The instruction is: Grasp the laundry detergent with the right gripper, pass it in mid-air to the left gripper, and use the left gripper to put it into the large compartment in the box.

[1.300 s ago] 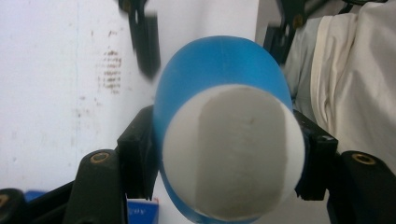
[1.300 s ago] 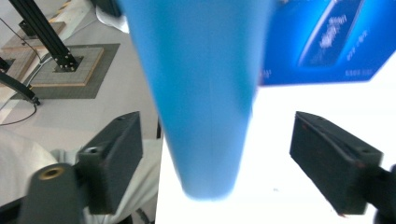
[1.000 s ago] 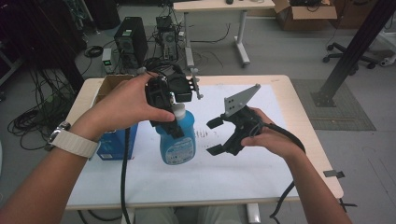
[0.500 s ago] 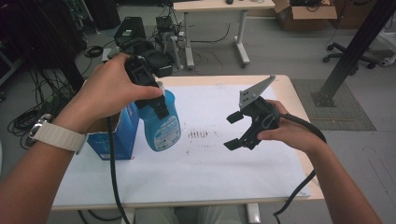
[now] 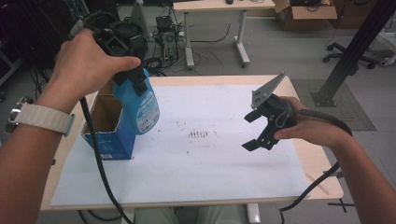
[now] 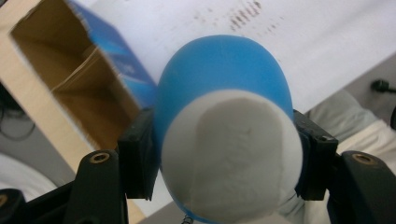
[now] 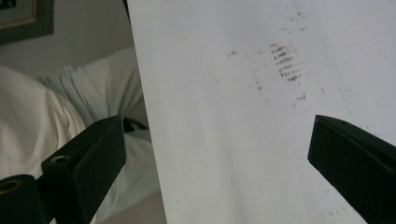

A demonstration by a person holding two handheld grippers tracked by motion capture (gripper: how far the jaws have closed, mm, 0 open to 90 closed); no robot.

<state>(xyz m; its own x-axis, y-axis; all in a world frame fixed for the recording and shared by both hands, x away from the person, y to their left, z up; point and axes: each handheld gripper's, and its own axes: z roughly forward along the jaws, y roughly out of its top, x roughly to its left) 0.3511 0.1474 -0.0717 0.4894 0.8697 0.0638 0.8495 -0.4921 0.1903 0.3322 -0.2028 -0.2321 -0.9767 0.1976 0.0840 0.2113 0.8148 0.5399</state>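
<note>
We held a blue plastic bottle with a white cap (image 5: 141, 103) clamped by its neck in the left gripper (image 5: 132, 77), raised off the table above an open blue cardboard box (image 5: 108, 131) at the left edge of the white paper sheet (image 5: 219, 154); our right gripper (image 5: 252, 130), well apart over the sheet, held nothing, its jaws having just been opening wide

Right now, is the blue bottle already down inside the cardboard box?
No, the left gripper holds the blue bottle in the air above the open box.
</note>
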